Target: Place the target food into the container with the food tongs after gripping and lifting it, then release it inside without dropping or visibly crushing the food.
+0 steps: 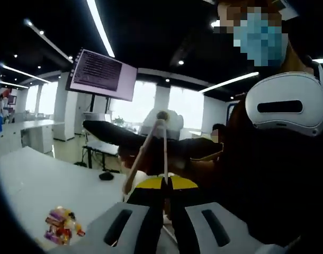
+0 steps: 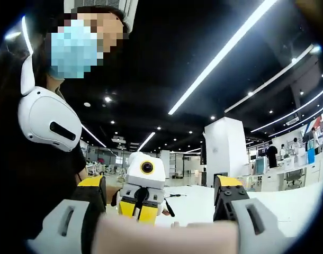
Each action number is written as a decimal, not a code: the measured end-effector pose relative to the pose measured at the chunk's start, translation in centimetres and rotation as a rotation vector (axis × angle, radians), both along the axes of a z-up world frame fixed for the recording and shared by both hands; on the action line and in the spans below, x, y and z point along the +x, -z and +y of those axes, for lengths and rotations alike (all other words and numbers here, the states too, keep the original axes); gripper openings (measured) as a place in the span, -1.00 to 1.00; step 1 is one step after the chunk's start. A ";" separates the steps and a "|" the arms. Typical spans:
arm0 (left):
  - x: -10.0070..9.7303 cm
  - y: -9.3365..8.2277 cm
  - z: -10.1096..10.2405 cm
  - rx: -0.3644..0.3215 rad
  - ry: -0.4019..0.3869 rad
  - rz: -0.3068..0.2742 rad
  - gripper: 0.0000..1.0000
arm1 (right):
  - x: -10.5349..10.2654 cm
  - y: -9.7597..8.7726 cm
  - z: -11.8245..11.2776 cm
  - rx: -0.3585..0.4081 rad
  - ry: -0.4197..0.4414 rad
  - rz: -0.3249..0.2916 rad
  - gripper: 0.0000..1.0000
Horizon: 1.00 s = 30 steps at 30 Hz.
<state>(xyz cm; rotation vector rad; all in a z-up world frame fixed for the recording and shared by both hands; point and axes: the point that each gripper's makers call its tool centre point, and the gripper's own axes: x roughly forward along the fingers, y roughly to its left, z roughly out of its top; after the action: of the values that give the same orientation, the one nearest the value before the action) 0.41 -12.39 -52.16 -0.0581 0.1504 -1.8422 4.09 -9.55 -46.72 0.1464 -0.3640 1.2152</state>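
Left gripper view, nearest: the left gripper (image 1: pixel 164 211), two grey jaws with yellow-and-black tips, clenched on one pair of food tongs (image 1: pixel 151 153). The tongs' two pale arms rise from between the jaws and meet at a round hinge above. Beside the jaws, lower left, one small heap of bright wrapped food (image 1: pixel 62 226) lies on the white table (image 1: pixel 39 185); the pieces are too small to count. No container can be made out. Behind the tongs, one dark office chair (image 1: pixel 124 137), then one hanging monitor (image 1: pixel 102 74) with text on it. A person (image 1: pixel 278 174) in dark clothes stands close on the right, with a white headset (image 1: pixel 287 106) at the chest.

Right gripper view, nearest: the right gripper (image 2: pixel 164 211), jaws spread wide apart, holding nothing; a blurred pale shape crosses the gap, identity unclear. Between the jaws, further off, the left gripper shows facing this camera. The person is on the left. Beyond, one white pillar (image 2: pixel 225 148) and ceiling light strips.
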 end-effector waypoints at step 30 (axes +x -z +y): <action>0.6 -0.9 0.8 0.050 0.017 -0.079 -1.00 | -0.5 0.6 0.7 -0.029 -0.029 -0.056 -0.26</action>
<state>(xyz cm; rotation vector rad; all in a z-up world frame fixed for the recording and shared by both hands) 0.97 -11.56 -51.23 0.0516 0.1420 -1.8538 3.61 -8.89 -47.36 0.0929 -0.3945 1.2543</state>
